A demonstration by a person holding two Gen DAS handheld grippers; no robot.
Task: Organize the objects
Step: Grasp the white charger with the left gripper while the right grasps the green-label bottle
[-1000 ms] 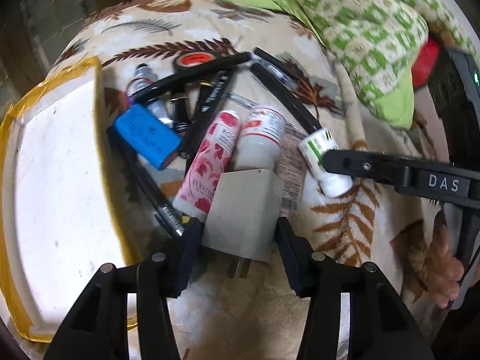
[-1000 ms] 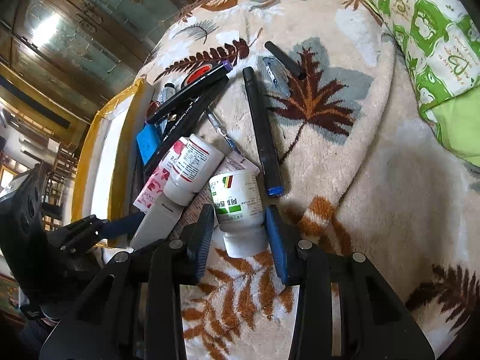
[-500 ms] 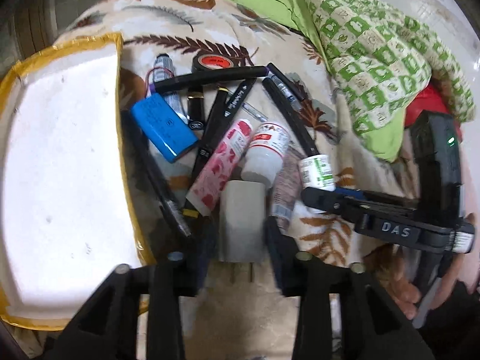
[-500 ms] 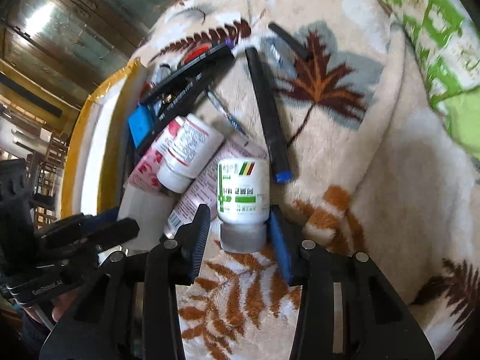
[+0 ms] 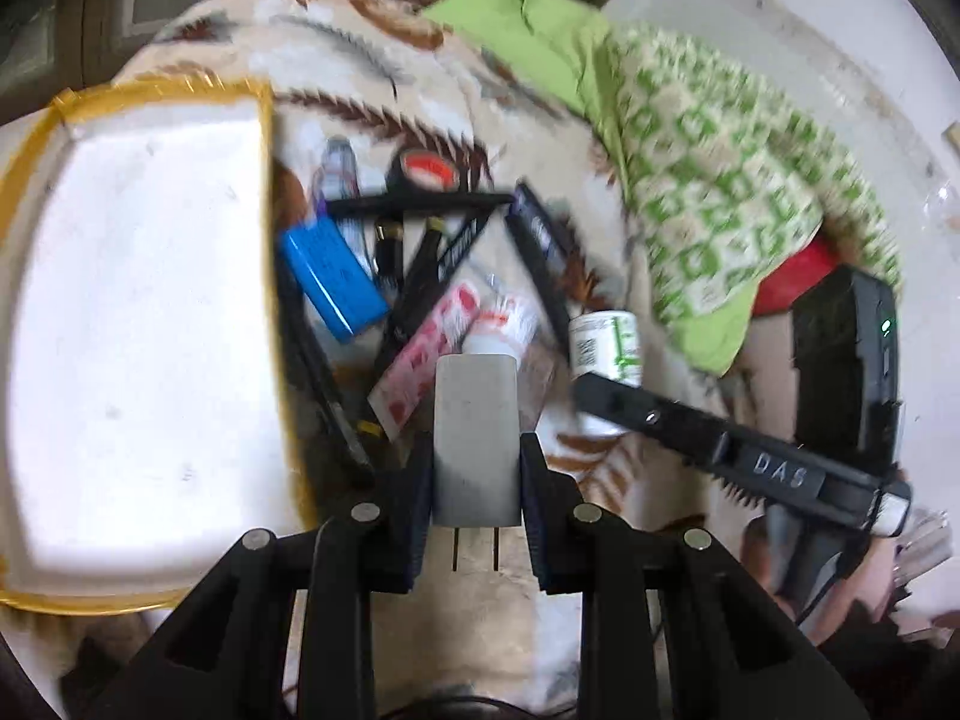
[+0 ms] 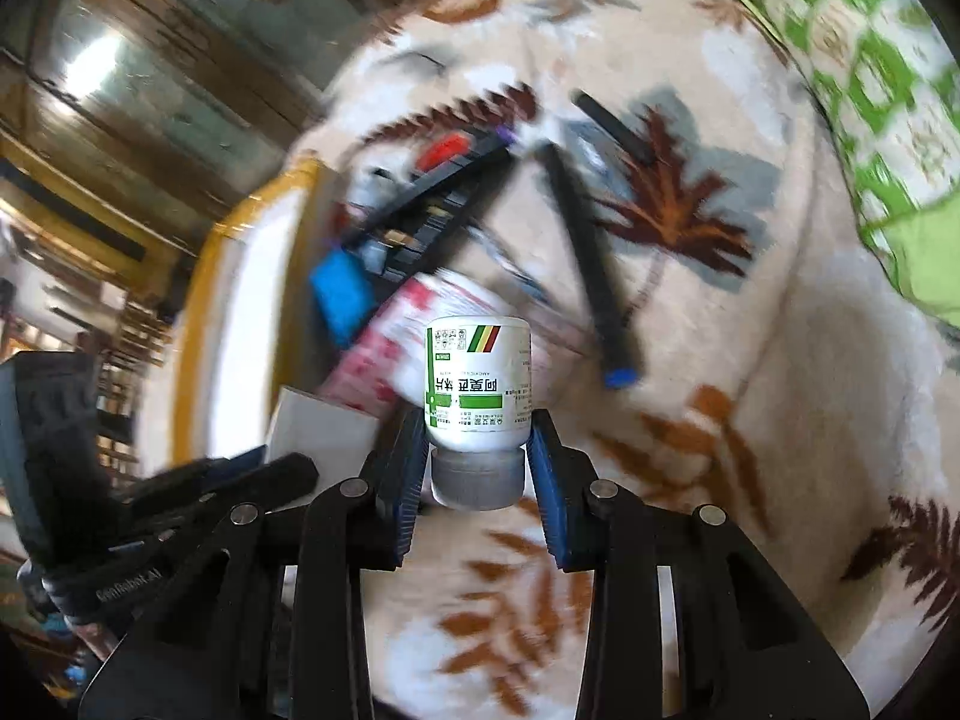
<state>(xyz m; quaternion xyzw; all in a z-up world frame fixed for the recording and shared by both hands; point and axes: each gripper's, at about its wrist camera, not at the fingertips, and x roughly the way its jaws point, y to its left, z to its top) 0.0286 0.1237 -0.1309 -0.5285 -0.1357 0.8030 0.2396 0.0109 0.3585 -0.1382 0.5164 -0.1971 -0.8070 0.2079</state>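
A white charger block [image 5: 476,438] sits clamped between the closed fingers of the left gripper [image 5: 476,474], its two prongs pointing back toward the camera, just right of the white foam tray [image 5: 138,324] with its yellow rim. The right gripper [image 6: 478,462] is closed on a white medicine bottle [image 6: 478,381], cap end nearest the camera. Beyond both lie a blue battery pack [image 5: 334,276], pens and a pink tube [image 5: 429,354] on the leaf-patterned blanket [image 6: 750,420].

Two white bottles [image 5: 501,324] [image 5: 606,348], one blue block [image 5: 333,276], one tape roll [image 5: 426,171], one white tray [image 5: 138,312].
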